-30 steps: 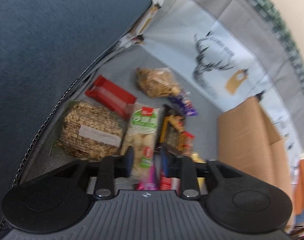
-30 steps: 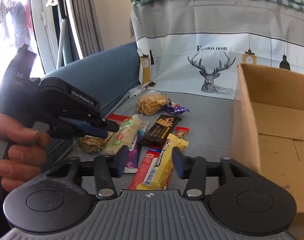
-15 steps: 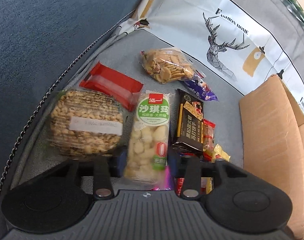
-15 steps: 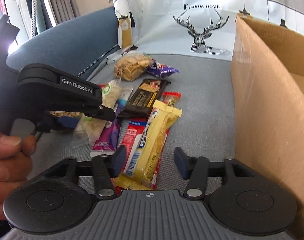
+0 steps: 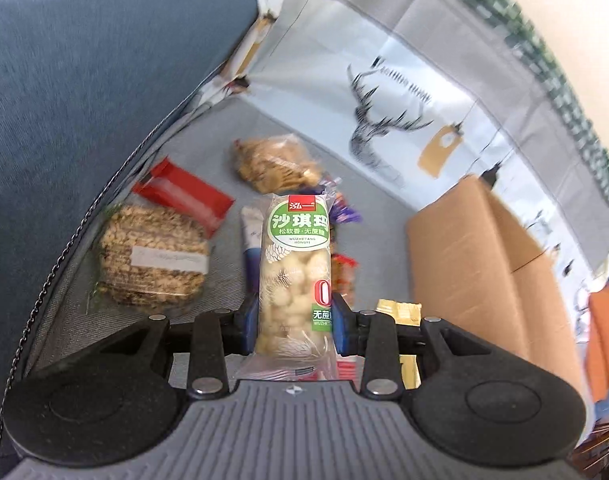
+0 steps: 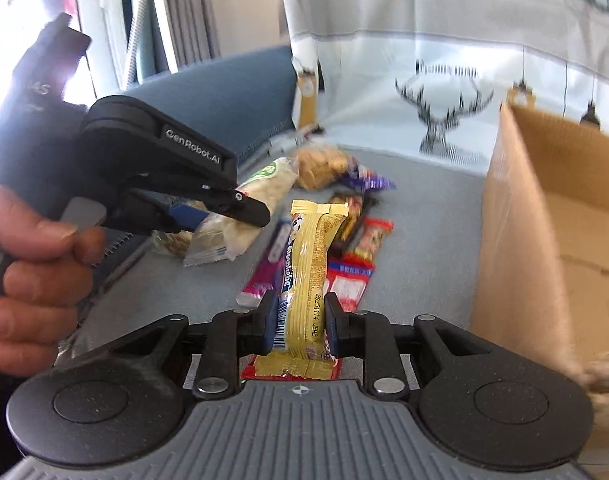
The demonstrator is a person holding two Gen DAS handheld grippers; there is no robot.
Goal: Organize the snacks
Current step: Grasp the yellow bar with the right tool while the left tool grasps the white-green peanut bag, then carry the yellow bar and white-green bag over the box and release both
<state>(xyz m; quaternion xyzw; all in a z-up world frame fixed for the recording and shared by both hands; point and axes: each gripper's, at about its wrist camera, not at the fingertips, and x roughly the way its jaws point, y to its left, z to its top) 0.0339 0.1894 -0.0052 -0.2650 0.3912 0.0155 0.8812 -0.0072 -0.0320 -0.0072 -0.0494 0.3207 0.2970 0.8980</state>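
lying on grey cushion (image 5: 208, 152): snacks; left claw (image 5: 294, 320) pinching green-label pack (image 5: 294, 264), right claw (image 6: 298, 322) closing on yellow bar (image 6: 306, 264).

The cardboard box (image 6: 544, 216) walls off the right side, its top open. Left of the box a bare strip of grey cushion (image 6: 432, 216) leaves passage. Farther left, scattered snack packets (image 6: 344, 256) crowd the seat up to the blue armrest (image 5: 84, 80).

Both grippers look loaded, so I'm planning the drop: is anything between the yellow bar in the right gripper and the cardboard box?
Nothing visible does. The yellow bar sits between the closing right gripper, and the cardboard box stands open beside it.
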